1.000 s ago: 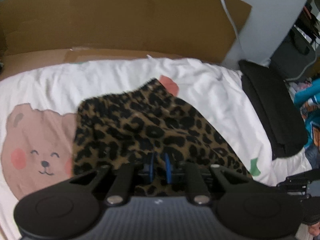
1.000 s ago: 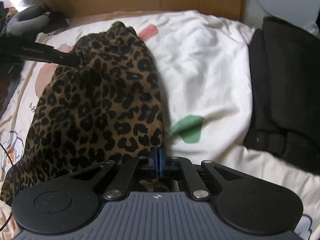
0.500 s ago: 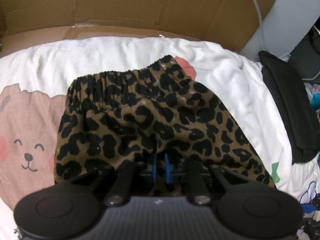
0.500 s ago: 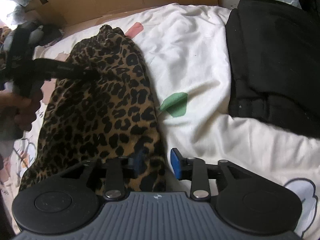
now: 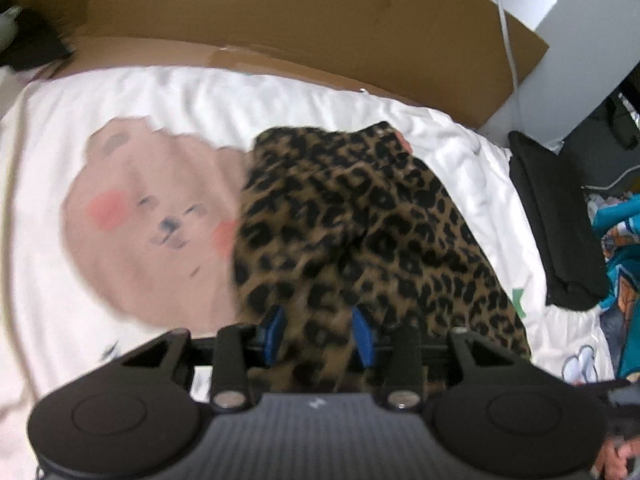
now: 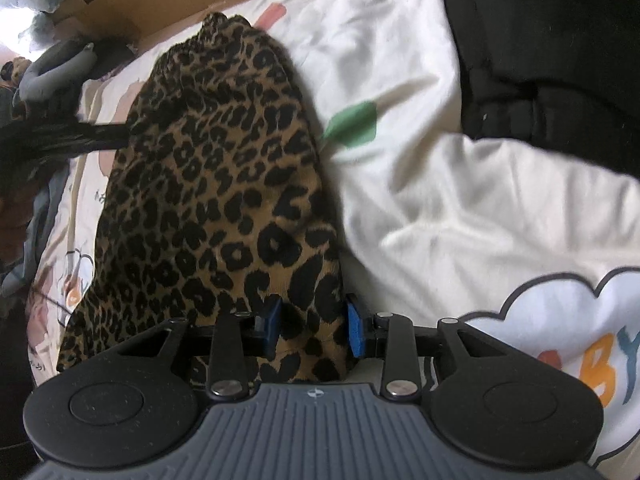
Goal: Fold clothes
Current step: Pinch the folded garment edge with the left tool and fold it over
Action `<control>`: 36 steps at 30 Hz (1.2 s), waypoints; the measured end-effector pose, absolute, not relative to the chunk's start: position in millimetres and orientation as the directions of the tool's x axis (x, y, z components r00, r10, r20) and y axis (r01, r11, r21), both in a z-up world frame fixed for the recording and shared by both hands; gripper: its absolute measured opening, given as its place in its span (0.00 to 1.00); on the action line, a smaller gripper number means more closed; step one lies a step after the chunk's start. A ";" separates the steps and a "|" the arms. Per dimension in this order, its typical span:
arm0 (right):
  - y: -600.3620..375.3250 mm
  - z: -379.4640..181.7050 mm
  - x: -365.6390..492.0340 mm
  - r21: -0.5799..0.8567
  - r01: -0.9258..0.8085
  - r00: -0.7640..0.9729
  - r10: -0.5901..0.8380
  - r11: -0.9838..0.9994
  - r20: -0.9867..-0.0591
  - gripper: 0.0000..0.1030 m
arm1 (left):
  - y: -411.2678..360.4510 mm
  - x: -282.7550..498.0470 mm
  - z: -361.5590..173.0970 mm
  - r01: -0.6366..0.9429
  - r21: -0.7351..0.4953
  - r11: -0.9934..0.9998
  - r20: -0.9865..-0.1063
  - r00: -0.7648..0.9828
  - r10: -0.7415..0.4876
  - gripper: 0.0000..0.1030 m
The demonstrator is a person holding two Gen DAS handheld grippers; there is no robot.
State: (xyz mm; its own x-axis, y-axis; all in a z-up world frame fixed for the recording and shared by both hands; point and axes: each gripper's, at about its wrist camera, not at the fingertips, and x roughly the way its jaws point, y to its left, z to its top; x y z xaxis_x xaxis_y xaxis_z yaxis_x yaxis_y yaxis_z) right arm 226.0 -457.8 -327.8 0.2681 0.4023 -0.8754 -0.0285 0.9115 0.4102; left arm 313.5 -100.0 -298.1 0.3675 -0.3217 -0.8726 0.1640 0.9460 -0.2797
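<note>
Left gripper (image 5: 318, 334): blue pads parted and opening; leopard-print garment (image 5: 360, 232) between them, apparently not pinched (view blurred, contact uncertain).

Right gripper (image 6: 313, 326): blue pads spread either side of the garment's near edge, closing slightly; cloth between, seemingly loose rather than clamped.

Leopard-print garment: lying in a long folded strip on the white printed bedsheet (image 6: 420, 208), gathered waistband at the far end, partly covering the bear print (image 5: 152, 224).

Nearby: black clothing (image 6: 552, 52) to the right, apart from the garment; cardboard (image 5: 280, 20) beyond the sheet.

Step in hand, judged: release after a fold. Best handled by lifting clear without dragging cloth, then re-gripping the near edge evenly with both pairs of pads, keeping edges aligned.
</note>
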 end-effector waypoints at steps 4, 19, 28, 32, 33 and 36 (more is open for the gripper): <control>-458.8 -328.2 225.2 0.407 -0.016 0.259 0.397 0.913 -0.881 0.14 | -60.0 279.5 -282.6 0.084 -0.295 0.952 -0.865 0.399 -0.303 0.43; -464.7 -315.8 227.3 0.401 0.003 0.252 0.388 0.916 -0.887 0.05 | 27.7 178.8 -264.5 -0.191 -0.365 0.911 -0.875 0.406 -0.265 0.45; -466.4 -311.1 231.5 0.404 0.019 0.271 0.384 0.915 -0.883 0.06 | 24.0 133.9 -297.4 -0.305 -0.450 0.840 -0.877 0.327 -0.351 0.40; -466.5 -309.6 231.2 0.403 0.022 0.276 0.382 0.915 -0.882 0.06 | 24.9 123.4 -318.9 -0.357 -0.483 0.799 -0.871 0.284 -0.400 0.40; -466.4 -310.2 231.2 0.403 0.025 0.276 0.381 0.915 -0.882 0.06 | 25.2 122.0 -323.8 -0.368 -0.487 0.792 -0.871 0.275 -0.408 0.40; -466.1 -312.6 231.0 0.400 0.034 0.273 0.376 0.916 -0.885 0.06 | 26.8 117.8 -338.5 -0.398 -0.531 0.748 -0.847 0.266 -0.461 0.40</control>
